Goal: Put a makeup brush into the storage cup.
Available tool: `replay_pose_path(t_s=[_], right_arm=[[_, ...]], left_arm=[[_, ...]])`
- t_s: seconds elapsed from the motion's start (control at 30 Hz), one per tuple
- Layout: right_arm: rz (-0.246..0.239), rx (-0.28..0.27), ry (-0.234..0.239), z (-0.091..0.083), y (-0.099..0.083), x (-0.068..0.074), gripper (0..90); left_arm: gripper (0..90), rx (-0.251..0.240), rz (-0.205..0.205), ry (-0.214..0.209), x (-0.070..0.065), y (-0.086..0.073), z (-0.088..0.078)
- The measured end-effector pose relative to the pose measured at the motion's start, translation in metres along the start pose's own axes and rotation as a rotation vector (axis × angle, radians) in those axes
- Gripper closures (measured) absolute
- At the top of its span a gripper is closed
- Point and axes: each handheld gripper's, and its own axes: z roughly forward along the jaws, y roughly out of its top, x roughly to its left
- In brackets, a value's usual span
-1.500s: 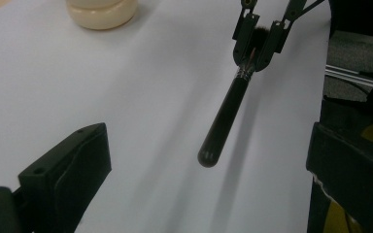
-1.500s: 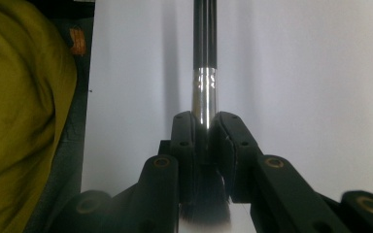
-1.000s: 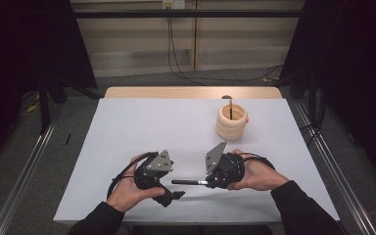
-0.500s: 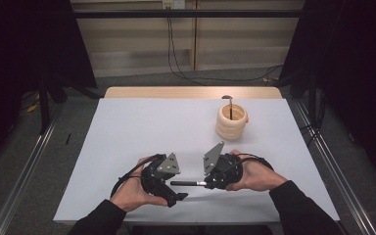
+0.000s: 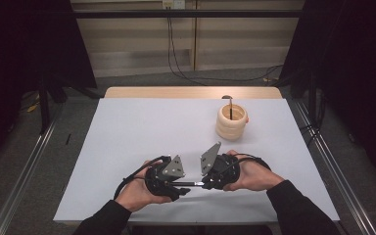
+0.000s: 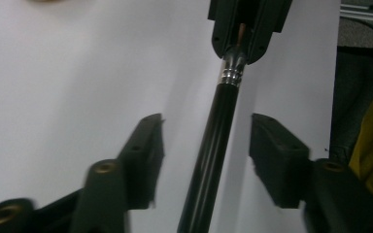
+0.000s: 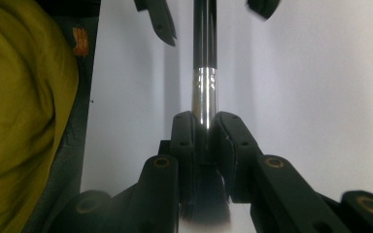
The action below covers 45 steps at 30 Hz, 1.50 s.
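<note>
My right gripper (image 7: 205,127) pinches the brush (image 7: 205,92) at its ferrule, level above the table (image 5: 142,127). My left gripper (image 6: 205,145) has just been closing around the handle, pads not yet touching; bristles blurred.

Even overhead light whitens the table (image 5: 142,132), surroundings dark; nearby tongs blur softly.

High view: fixed above the near edge, faces forward and down on the whole table (image 5: 127,127), far off.
Left gripper view: rides the left gripper (image 6: 206,145), looks along its jaws, very close.
Right gripper view: rides the right gripper (image 7: 205,128), equally close.
Shared: the brush (image 5: 190,183) and the white tabletop.
</note>
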Motion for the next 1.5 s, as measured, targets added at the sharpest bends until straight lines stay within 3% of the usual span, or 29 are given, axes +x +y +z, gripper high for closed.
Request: replay_pose_path(t_s=[0.33, 0.5, 0.83, 0.93, 1.03, 1.3, 1.4, 1.47, 1.5], right_arm=[[-0.004, 0.001, 0.005, 0.003, 0.001, 0.001, 77.9], [0.005, 0.004, 0.006, 0.002, 0.001, 0.003, 77.9], [-0.043, -0.018, 0.018, 0.002, -0.001, 0.003, 77.4], [-0.045, -0.019, 0.015, 0.002, -0.001, 0.004, 76.9], [-0.034, -0.039, 0.008, 0.000, -0.002, 0.003, 76.6], [-0.041, -0.032, 0.008, 0.002, -0.003, 0.003, 76.4], [-0.042, -0.055, 0.017, 0.001, -0.004, 0.002, 75.7], [-0.030, -0.065, 0.015, 0.001, -0.005, 0.002, 75.2], [-0.031, -0.065, 0.020, 0.001, -0.006, 0.002, 74.7]], left_arm=[[71.2, 0.030, 0.038, -0.030, -0.002, 0.003, 0.005], [73.5, 0.043, 0.046, -0.035, -0.003, 0.003, 0.005], [77.5, 0.056, 0.068, -0.079, -0.005, 0.003, 0.009], [78.2, 0.074, 0.049, -0.089, -0.004, 0.002, 0.012], [79.3, 0.088, 0.061, -0.096, -0.004, 0.002, 0.013], [79.5, 0.083, 0.046, -0.106, -0.004, 0.001, 0.013], [79.6, 0.072, 0.033, -0.115, -0.003, 0.001, 0.011], [79.6, 0.079, 0.034, -0.150, -0.001, 0.000, 0.010], [79.6, 0.064, 0.024, -0.134, -0.002, 0.000, 0.011]])
